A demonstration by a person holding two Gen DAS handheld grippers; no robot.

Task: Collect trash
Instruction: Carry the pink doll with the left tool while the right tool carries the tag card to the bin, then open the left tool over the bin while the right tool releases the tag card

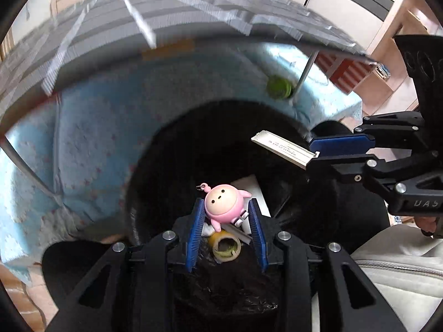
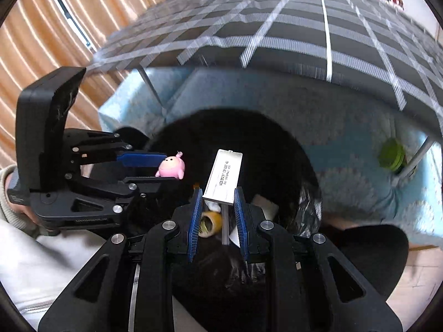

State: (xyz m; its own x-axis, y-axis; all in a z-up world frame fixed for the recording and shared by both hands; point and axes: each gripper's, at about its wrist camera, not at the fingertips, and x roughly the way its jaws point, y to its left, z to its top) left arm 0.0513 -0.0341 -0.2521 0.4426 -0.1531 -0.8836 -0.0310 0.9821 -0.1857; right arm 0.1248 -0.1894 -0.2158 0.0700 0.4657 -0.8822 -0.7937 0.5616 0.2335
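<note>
Both grippers hung directly over the mouth of the black trash bin (image 1: 155, 166), each loaded.

The left gripper (image 1: 227, 213) had its fingers clamped on a pink figurine keychain (image 1: 223, 203), pads against its flanks. The figure sat upright between the pads, face toward the wrist camera, ring end pointing away from the fingers and out over the bin. Long axis ran along the fingers.

The right gripper (image 2: 218, 207) had its fingers closed on a white rectangular box (image 2: 225, 173), gripped across its narrow width near one end. Its long axis ran forward along the fingers, free end projecting over the dark opening; printed face up.

Relation that mattered: both items were already above the opening, with the drop straight down. The bin already held a yellow tape roll (image 1: 225, 244) and white paper scraps (image 2: 265, 203).

Judgement: release was the likely next step. Neither hand looked clearly nearer; depth was hard to judge through the fisheye.

A green roll (image 1: 278, 87) lay on the blue mat (image 1: 91, 144) under the checked worktop (image 2: 277, 27), well apart from both grippers.
</note>
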